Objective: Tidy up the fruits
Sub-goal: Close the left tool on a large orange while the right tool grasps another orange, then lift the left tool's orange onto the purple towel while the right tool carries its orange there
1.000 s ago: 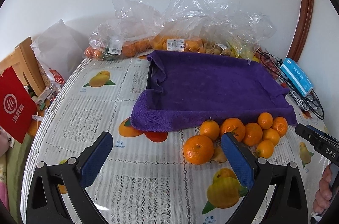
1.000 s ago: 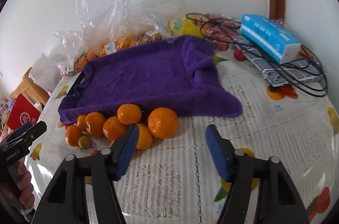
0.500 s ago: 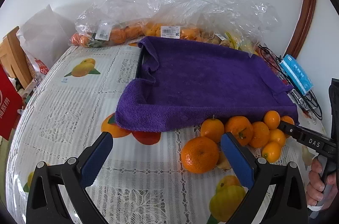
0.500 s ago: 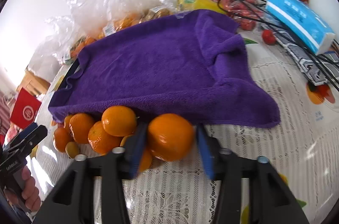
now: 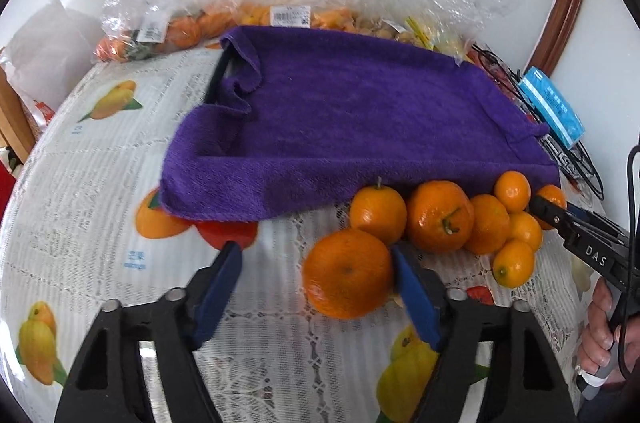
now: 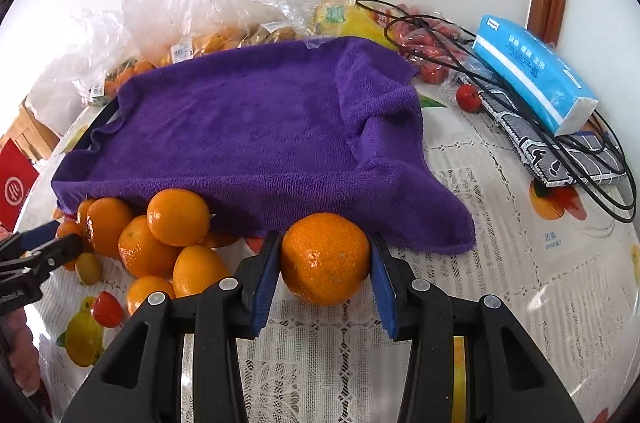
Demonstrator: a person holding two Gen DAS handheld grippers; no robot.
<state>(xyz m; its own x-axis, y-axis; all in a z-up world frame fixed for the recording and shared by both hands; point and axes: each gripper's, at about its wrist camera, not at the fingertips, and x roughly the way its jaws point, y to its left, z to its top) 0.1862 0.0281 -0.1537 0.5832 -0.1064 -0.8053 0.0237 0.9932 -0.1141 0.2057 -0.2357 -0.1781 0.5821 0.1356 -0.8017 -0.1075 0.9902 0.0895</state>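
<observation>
A pile of oranges [image 5: 468, 219] lies on the table before a tray covered by a purple towel [image 5: 352, 119]. My right gripper [image 6: 325, 263] is shut on a large orange [image 6: 325, 259] that rests on the table at the towel's front edge. My left gripper [image 5: 316, 287] is open; a large orange [image 5: 347, 273] sits between its pads, against the right pad [image 5: 414, 299]. The other oranges [image 6: 160, 239] show left of the right gripper, with a red cherry tomato [image 6: 107, 309] below them. The right gripper's tip [image 5: 560, 219] shows in the left wrist view.
Plastic bags of fruit [image 5: 256, 15] line the wall behind the tray. A blue tissue pack [image 6: 532, 67], a patterned pouch and black cables [image 6: 560, 151] lie at the right, with red tomatoes [image 6: 468, 98] nearby. The fruit-print tablecloth [image 5: 88, 183] covers the table.
Both grippers moved forward toward the oranges. The right gripper closed on the large orange. The left gripper narrowed and now brackets its large orange.
</observation>
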